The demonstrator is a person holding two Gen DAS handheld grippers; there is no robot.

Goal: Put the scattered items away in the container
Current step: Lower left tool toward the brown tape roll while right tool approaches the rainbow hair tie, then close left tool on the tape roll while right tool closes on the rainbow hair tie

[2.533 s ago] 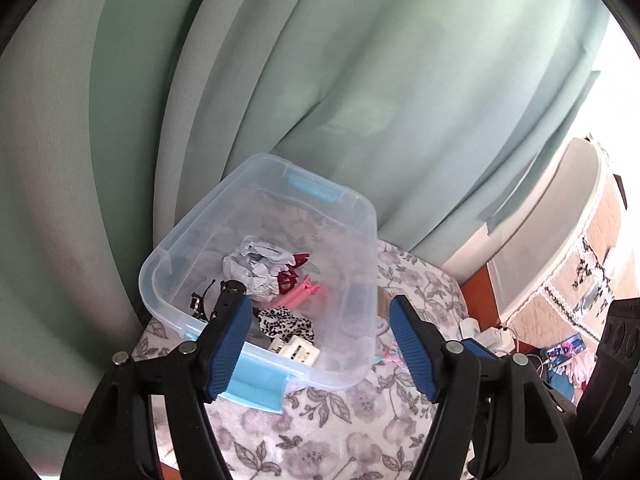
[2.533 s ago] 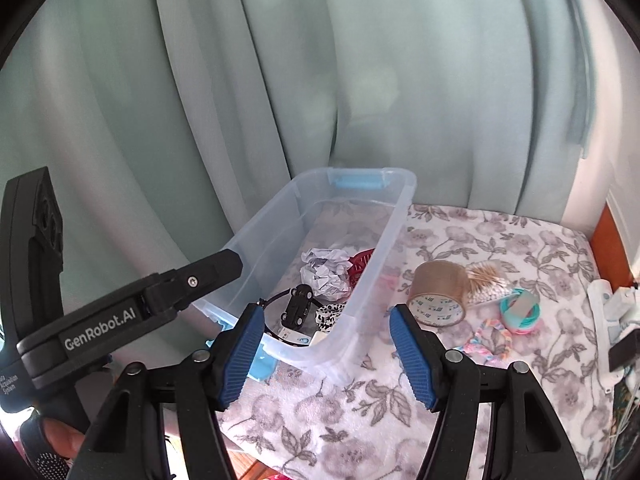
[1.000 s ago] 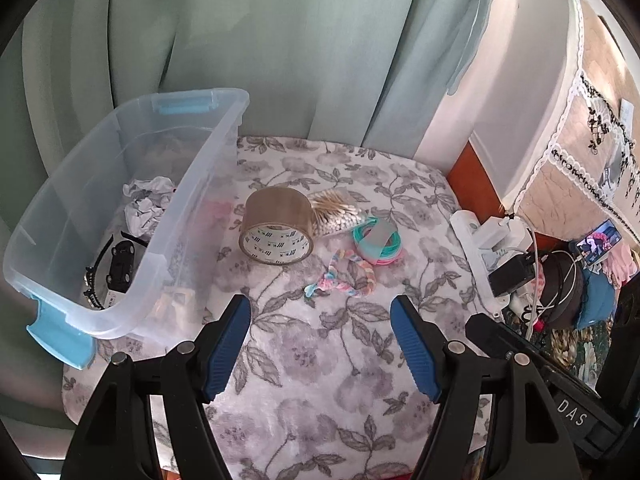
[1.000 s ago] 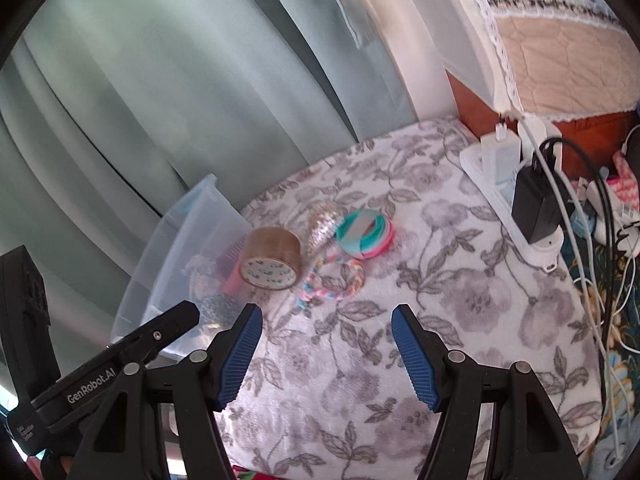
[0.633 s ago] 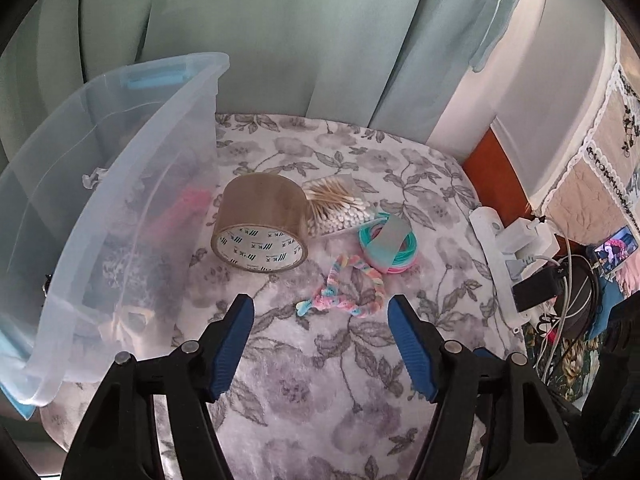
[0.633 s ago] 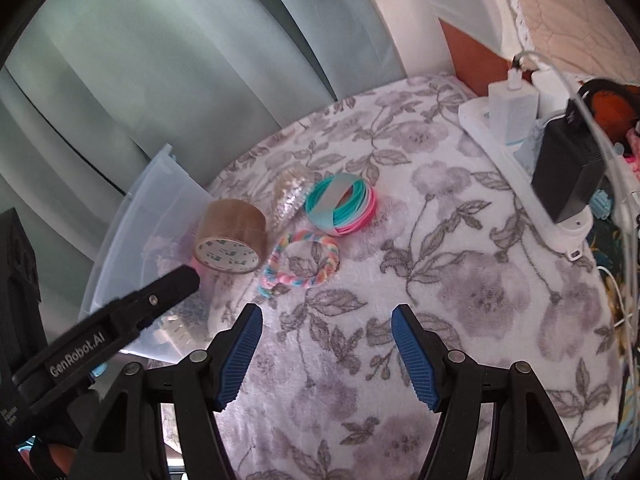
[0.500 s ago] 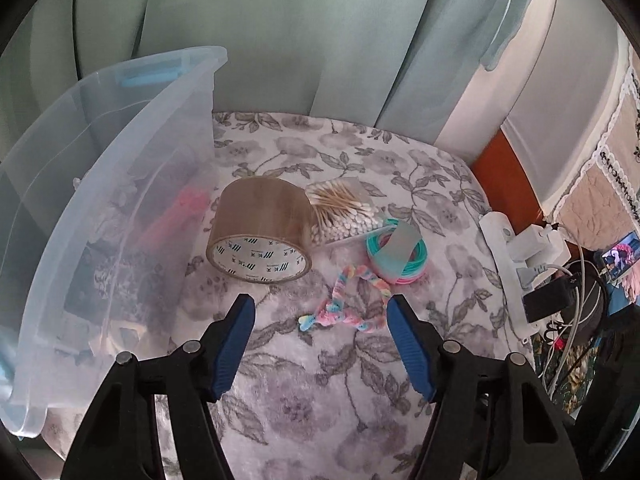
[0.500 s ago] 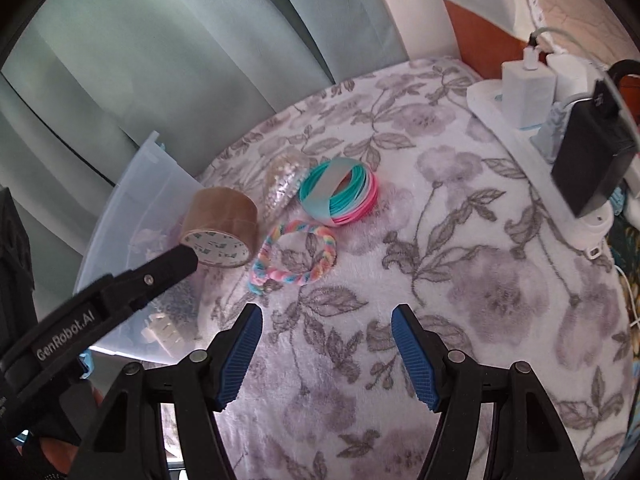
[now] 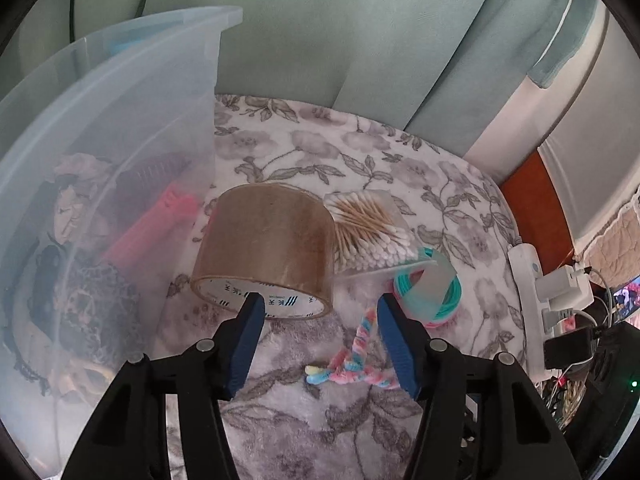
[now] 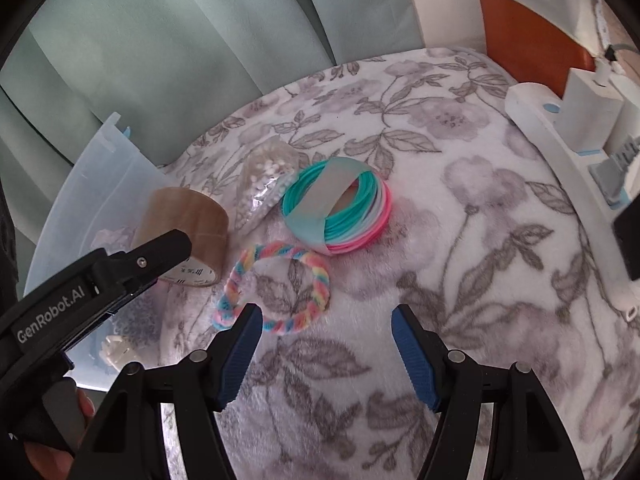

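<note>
A floral-patterned cloth (image 9: 384,168) covers the tabletop and carries everything; green curtains (image 9: 360,20) hang behind it. The clear plastic container (image 9: 120,128) stands at the left side of the tabletop, already holding a pink item, a dark patterned piece and other things too blurred through its wall to name. A white power strip (image 10: 560,148) with plugged-in adapters lies along the right edge.

Just beside the container's wall lies the roll of brown tape (image 9: 266,250) on its side, its printed core facing the left-wrist camera; the bag of cotton swabs (image 9: 370,234) touches the roll's right side; the stack of teal and pink bands (image 10: 340,210), wrapped with a pale strip, sits just beside the bag; the pastel braided hair tie (image 10: 276,284) lies on the cloth nearer the cameras, close to both the roll and the bands.

The left gripper (image 9: 318,314) has its blue fingers (image 9: 246,342) spread wide with nothing between them, low over the cloth, the left finger's tip in front of the tape roll's lower rim and the right finger's tip beside the bands; whether either touches cannot be told. The right gripper (image 10: 326,320) is likewise spread wide and empty, its left finger's tip over the hair tie's near edge.
</note>
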